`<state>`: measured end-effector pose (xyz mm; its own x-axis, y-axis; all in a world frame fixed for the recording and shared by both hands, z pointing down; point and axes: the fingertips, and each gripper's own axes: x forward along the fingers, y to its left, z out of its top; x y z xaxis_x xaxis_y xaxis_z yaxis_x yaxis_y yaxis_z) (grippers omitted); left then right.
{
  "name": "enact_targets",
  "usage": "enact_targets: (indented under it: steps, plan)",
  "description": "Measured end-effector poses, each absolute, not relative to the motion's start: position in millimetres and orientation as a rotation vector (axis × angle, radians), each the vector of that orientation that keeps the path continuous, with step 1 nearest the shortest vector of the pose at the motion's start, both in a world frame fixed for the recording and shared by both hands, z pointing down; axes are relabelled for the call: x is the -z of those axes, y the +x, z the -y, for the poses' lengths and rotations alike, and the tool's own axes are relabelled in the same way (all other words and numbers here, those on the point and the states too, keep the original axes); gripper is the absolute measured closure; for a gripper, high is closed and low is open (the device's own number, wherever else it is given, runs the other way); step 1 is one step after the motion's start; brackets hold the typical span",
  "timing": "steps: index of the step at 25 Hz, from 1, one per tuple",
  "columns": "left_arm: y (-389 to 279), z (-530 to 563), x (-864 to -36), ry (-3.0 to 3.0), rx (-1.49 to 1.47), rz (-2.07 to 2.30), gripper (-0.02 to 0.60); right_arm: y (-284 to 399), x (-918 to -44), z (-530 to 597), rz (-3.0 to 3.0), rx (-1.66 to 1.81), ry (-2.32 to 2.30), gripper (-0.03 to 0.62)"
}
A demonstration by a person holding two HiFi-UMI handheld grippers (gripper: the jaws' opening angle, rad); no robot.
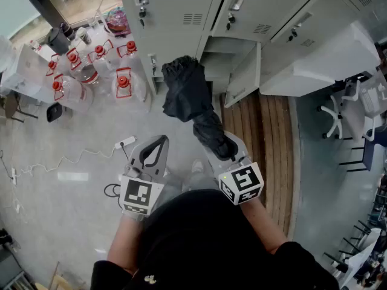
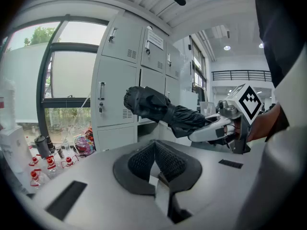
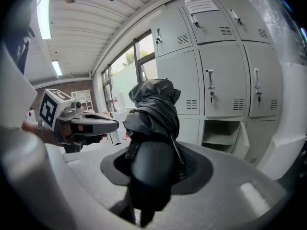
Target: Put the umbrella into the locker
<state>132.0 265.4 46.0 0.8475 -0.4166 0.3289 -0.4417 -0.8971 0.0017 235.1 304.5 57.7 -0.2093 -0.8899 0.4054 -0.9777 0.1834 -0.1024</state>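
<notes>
While the right gripper (image 3: 154, 174) is clamped on the handle end of the umbrella (image 1: 188, 92), its jaws stand well apart with the thick black handle pinched between the pads. The umbrella is folded and wrapped. It runs from the jaws up and away from the person, and its bunched far end is in front of the locker bank (image 1: 181, 11).

The umbrella is outside every compartment and is held clear of the floor. In the head view its far end overlaps the closed locker fronts, just left of the open locker (image 1: 222, 53). In the right gripper view the open locker lies to the right of the umbrella and low in the bank. Its door (image 1: 245, 74) is swung outward and one shelf shows inside.

The left gripper (image 2: 154, 150) is level with the right one and just beside it, on the person's left. Its jaws are pressed together at the tips, with nothing between them. It does not touch the umbrella.

Clear bottles (image 1: 123, 82) with red caps stand on the floor left of the lockers. A power strip (image 1: 125, 142) with a white cable lies on the grey floor near the left gripper. A strip of wood decking (image 1: 269, 138) runs in front of the open locker. A white desk (image 1: 320, 62) stands at the right.
</notes>
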Motion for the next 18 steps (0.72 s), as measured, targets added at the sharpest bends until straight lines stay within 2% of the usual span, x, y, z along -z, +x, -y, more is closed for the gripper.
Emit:
enact_targets:
  steps: [18]
  plan:
    - [56.7,-257.3,-51.6,2.946,-0.5,0.659,0.571,179.8,-58.6,-302.3,2.147,-0.536,1.827,0.419]
